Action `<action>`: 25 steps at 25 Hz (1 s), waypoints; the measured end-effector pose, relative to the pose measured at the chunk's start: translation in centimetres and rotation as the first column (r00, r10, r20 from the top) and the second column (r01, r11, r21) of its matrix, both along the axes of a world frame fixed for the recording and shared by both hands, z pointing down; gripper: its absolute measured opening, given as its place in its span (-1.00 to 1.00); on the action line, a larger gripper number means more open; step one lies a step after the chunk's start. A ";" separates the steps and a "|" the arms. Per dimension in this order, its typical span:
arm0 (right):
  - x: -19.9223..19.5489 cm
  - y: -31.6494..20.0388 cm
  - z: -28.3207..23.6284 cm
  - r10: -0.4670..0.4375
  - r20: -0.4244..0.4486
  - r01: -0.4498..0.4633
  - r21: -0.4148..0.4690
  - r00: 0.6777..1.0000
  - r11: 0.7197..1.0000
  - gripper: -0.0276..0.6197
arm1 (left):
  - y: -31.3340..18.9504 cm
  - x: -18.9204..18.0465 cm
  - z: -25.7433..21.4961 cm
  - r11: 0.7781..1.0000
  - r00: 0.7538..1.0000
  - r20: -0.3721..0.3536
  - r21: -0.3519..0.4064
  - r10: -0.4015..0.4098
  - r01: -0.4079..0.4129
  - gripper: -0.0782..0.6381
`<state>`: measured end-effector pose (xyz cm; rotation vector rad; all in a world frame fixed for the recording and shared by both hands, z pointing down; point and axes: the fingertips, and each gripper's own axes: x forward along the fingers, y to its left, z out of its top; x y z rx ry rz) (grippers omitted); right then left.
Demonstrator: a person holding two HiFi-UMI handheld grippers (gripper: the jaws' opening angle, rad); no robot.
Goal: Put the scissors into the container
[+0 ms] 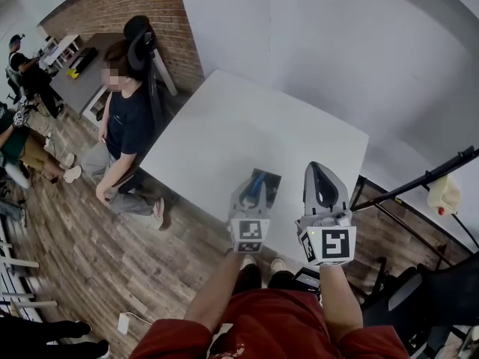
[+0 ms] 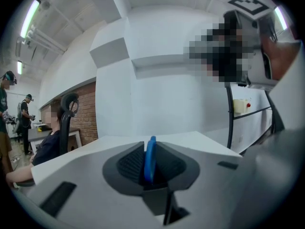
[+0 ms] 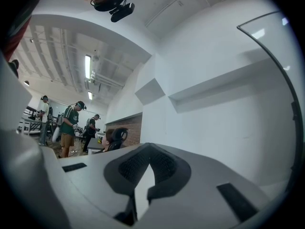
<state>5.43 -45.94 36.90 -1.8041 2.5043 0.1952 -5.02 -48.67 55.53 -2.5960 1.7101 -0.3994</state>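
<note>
Item: scissors [image 2: 150,159]. Only a blue strip shows, edge-on, pinched betw. the pads of left gripper [image 2: 150,146], jaws narrow on it; blades not visible. Held at tool tip, prob. to lower it into the dark container [image 1: 271,179] just ahead of and under the jaws, at the near edge of table [image 1: 247,118]. Right gripper [image 3: 148,148] alongside, jaws together, empty, seemingly parked clear. Seated person [image 1: 127,122] and office chair [image 1: 141,40] well off to the left. Nothing seen blocking.
</note>
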 end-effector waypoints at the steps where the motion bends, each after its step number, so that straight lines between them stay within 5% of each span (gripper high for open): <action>1: 0.1 0.0 0.0 0.000 0.000 0.000 0.000 1.000 1.000 -0.89 | 0.0 0.1 0.1 1.000 1.000 0.003 -0.002 0.001 -0.001 -0.62; 25: 0.5 -0.2 0.0 -0.008 0.005 0.008 -0.003 1.000 1.000 -0.89 | 0.6 1.1 -0.9 0.999 0.999 0.012 0.015 0.031 -0.031 -0.32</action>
